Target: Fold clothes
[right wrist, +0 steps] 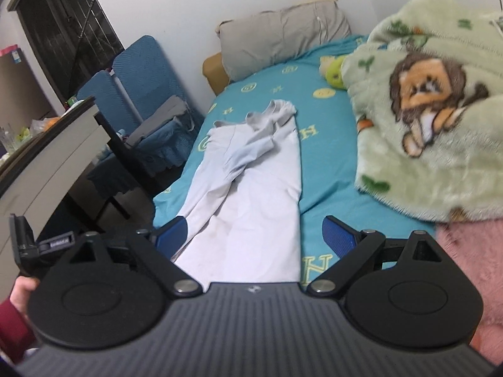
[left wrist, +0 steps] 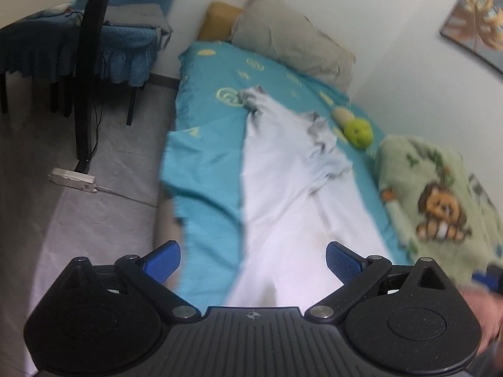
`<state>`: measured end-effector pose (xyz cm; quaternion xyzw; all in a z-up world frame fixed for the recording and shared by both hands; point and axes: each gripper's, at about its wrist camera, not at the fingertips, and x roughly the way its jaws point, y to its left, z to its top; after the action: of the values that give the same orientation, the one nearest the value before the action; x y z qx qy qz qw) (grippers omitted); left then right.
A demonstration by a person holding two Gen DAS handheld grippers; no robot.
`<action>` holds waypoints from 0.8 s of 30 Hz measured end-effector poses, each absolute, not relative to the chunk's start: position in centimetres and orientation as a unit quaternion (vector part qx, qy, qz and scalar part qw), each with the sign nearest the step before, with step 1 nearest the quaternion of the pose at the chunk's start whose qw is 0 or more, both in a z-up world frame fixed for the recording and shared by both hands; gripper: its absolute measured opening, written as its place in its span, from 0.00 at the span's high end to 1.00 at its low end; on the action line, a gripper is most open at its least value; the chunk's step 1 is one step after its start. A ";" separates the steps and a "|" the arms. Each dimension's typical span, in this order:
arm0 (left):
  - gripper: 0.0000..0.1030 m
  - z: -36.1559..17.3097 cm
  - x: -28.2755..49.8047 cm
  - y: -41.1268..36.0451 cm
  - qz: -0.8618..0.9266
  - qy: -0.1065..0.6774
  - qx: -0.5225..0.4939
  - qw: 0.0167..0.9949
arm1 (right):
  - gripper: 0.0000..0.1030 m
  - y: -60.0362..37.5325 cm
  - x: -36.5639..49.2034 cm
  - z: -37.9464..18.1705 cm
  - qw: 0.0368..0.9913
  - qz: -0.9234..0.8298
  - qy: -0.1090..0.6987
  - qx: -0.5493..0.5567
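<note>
**Garment flat on bed, both grippers spread wide**

The long pale grey-white cotton garment (right wrist: pixel 251 169) lies lengthwise on the teal patterned bedsheet (right wrist: pixel 327 163), narrowed, with its sleeve folded across the middle and its collar toward the grey pillow (right wrist: pixel 283 34). The left gripper (left wrist: pixel 253 262) hovers over the near hem, blue pads wide apart and empty. The right gripper (right wrist: pixel 254 235) is likewise wide; the cloth overlaps its left pad, ungripped. A green fleece lion-print blanket (right wrist: pixel 424 103) lies beside the garment.
</note>
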<state>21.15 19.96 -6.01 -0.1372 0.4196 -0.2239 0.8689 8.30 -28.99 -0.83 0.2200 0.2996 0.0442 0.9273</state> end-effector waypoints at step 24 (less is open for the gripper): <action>0.92 -16.1 15.3 25.2 -0.427 0.505 -0.128 0.740 | 0.09 -25.3 12.5 -2.4 0.912 0.031 0.353 0.207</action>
<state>15.35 25.17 -16.11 -0.1277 0.5047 -0.4265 0.7396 12.48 -25.31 -2.35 0.2073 0.3533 0.0310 0.9117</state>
